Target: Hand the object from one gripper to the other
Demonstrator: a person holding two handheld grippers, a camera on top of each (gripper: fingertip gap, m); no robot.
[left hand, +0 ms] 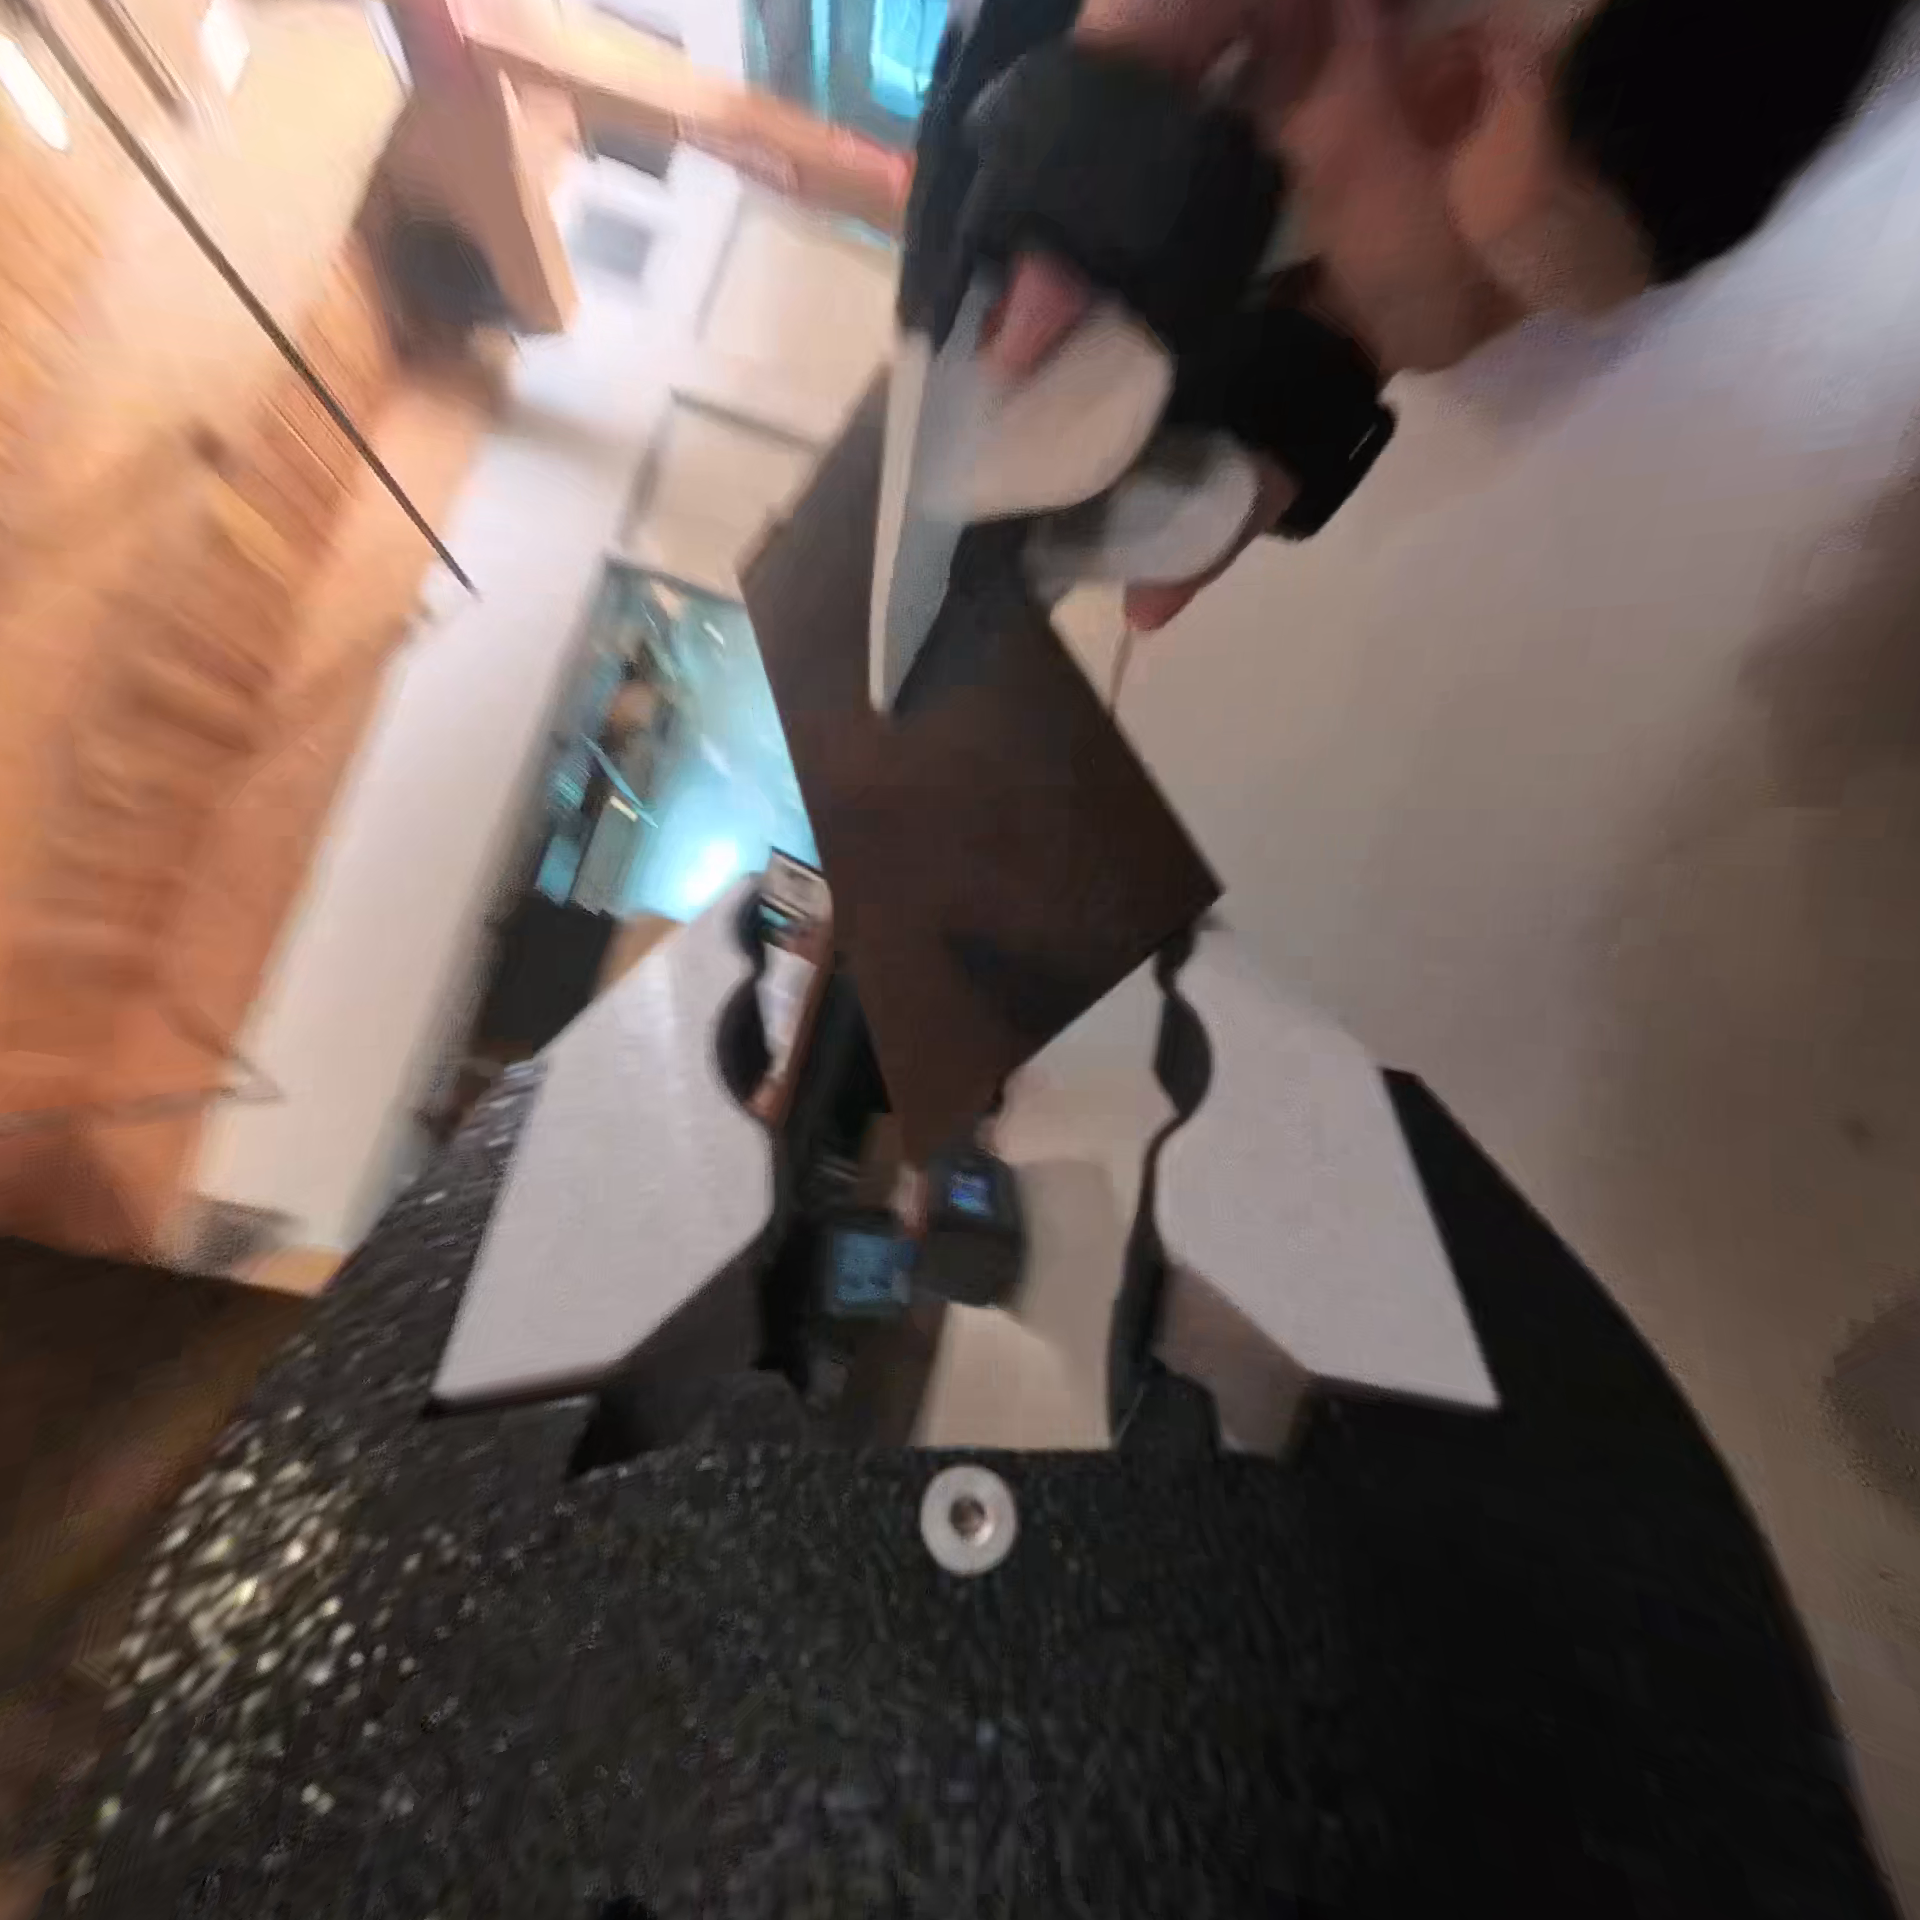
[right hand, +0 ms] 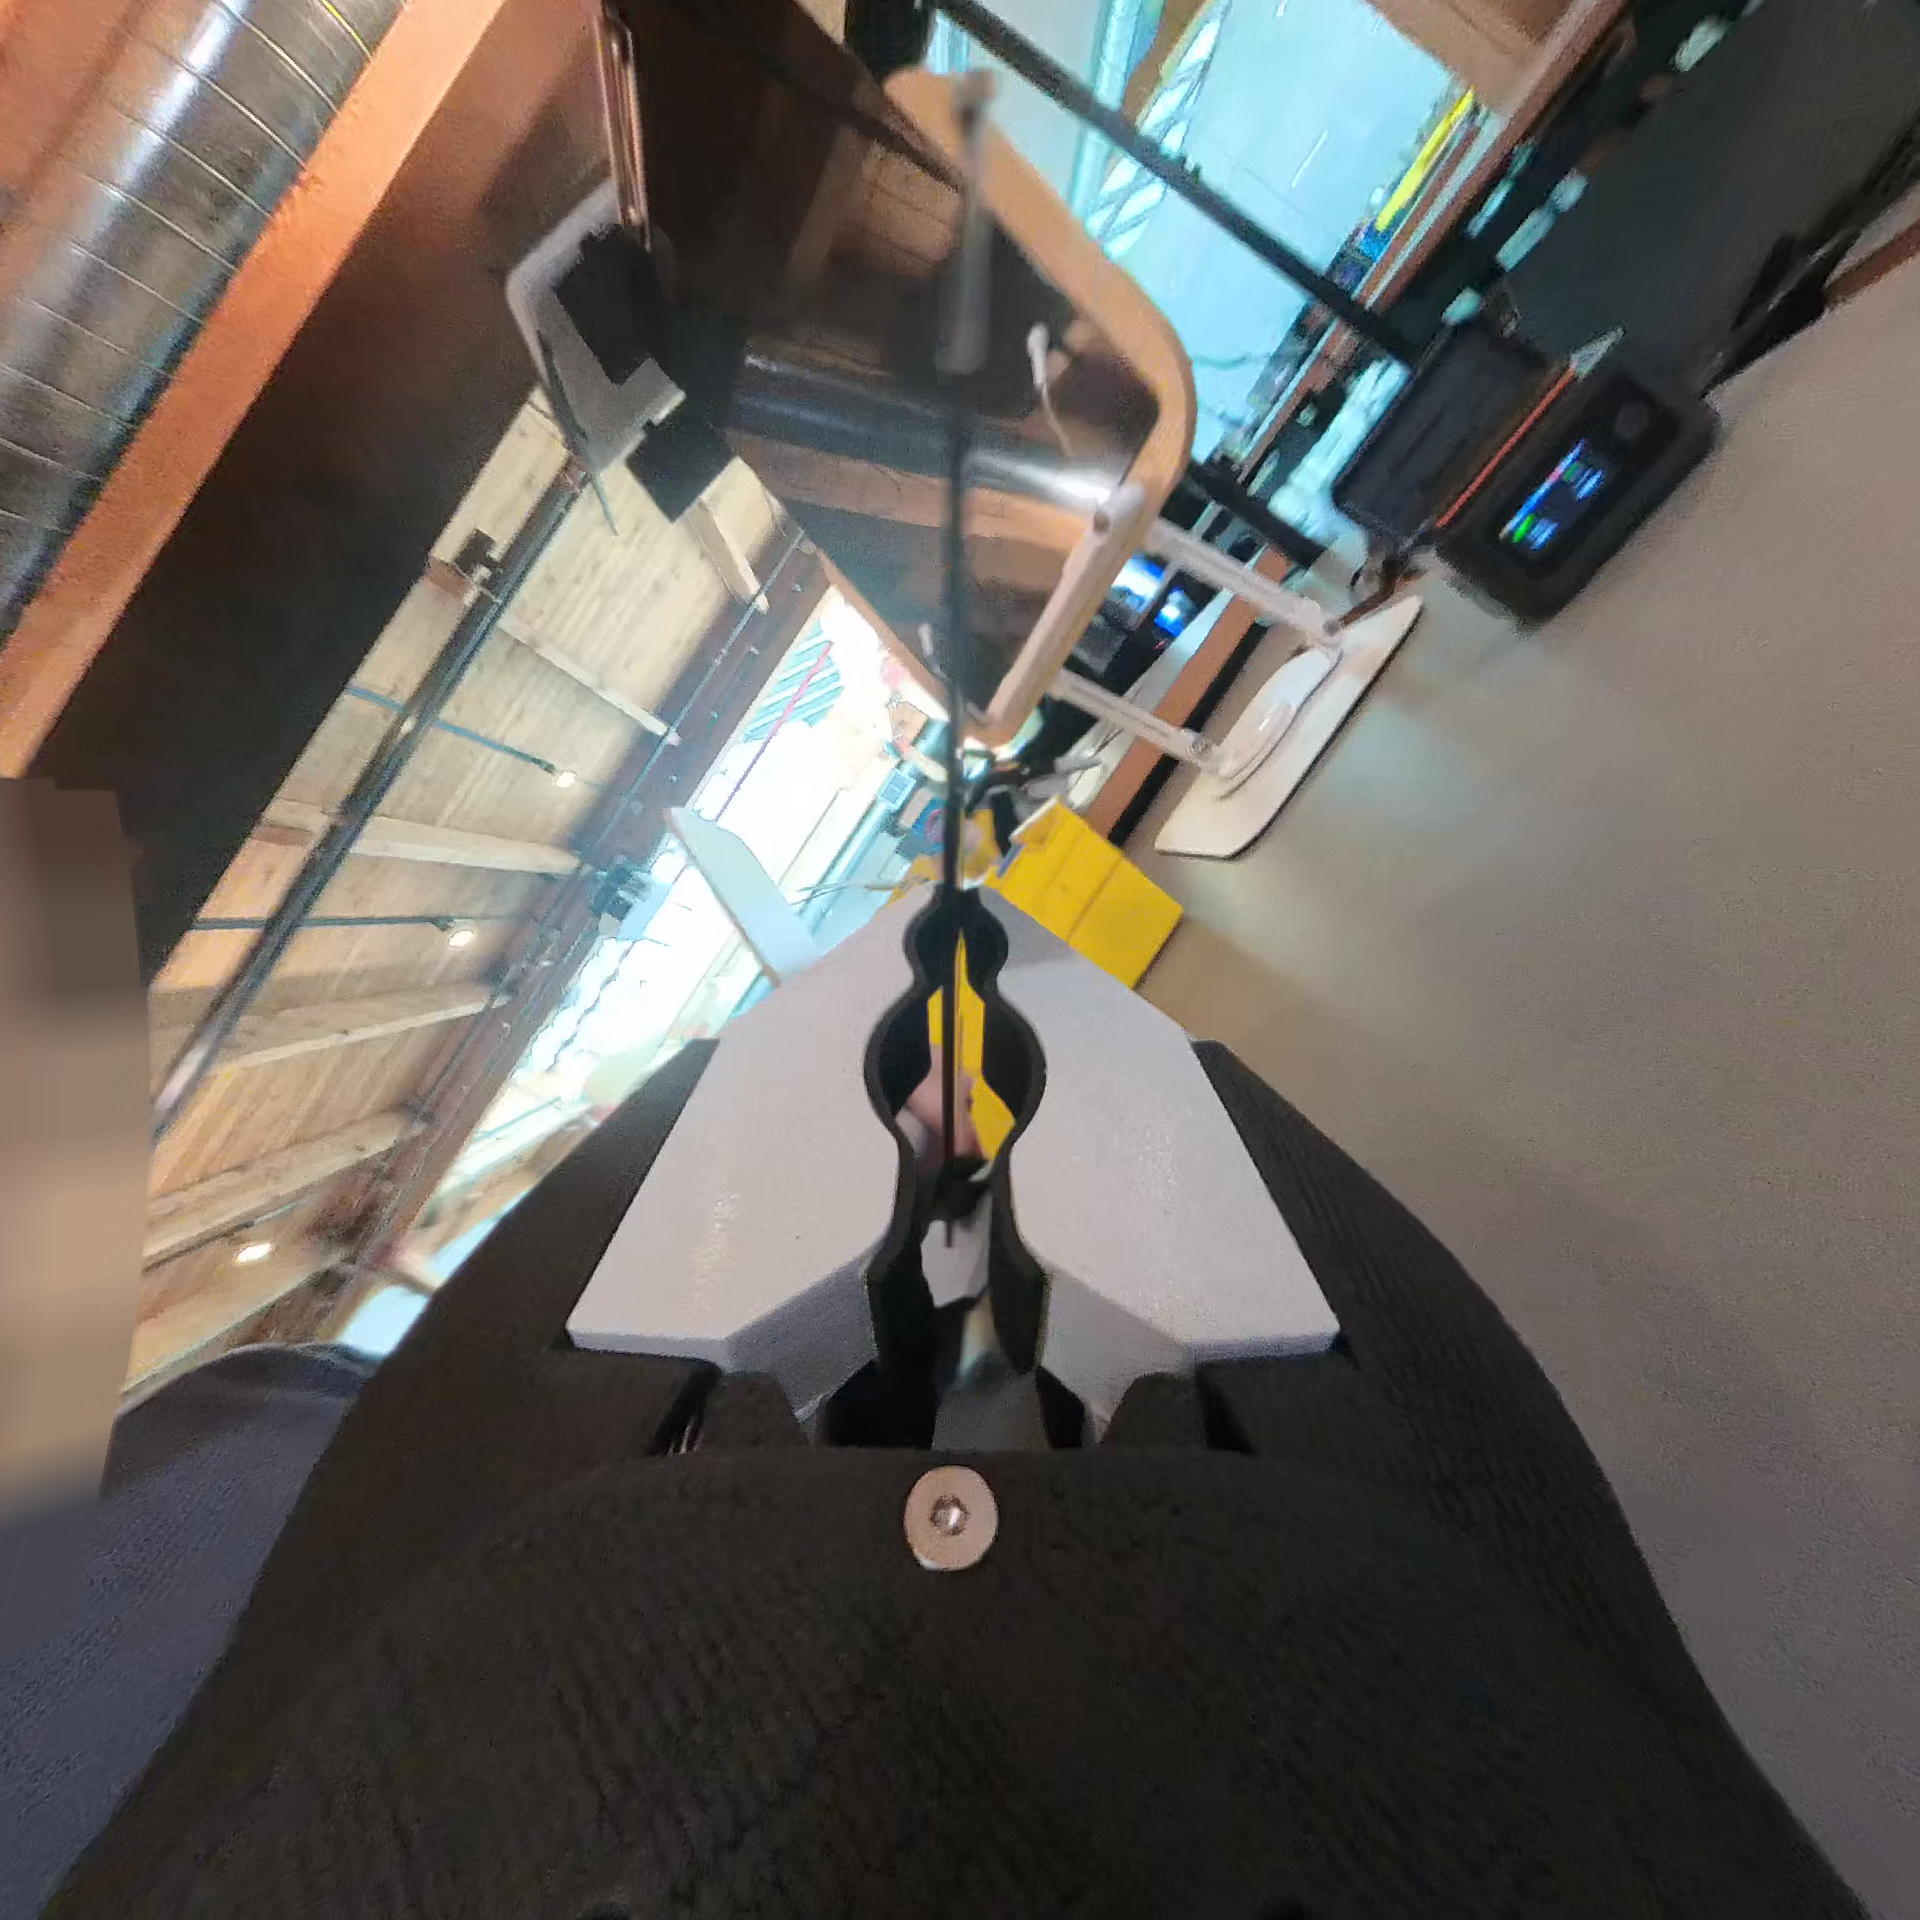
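Note:
The object is a thin, flat, dark brown board (left hand: 966,790). My right gripper (right hand: 951,909) is shut on it, and in the right wrist view I see it edge-on as a thin dark line (right hand: 954,644) running up from the fingertips. In the blurred left wrist view the right gripper (left hand: 1091,447), held by a hand (left hand: 1434,197), grips the board's upper end. My left gripper (left hand: 966,945) is open, with its white fingers (left hand: 623,1143) on either side of the board's lower corner and apart from it.
A beige tabletop (right hand: 1610,935) carries a black device with a lit screen (right hand: 1558,499), a white base plate with a stand (right hand: 1288,717) and a yellow box (right hand: 1081,894). Two small dark devices with screens (left hand: 966,1205) lie beyond the left fingers. Wooden ceiling beams (right hand: 343,831) fill the background.

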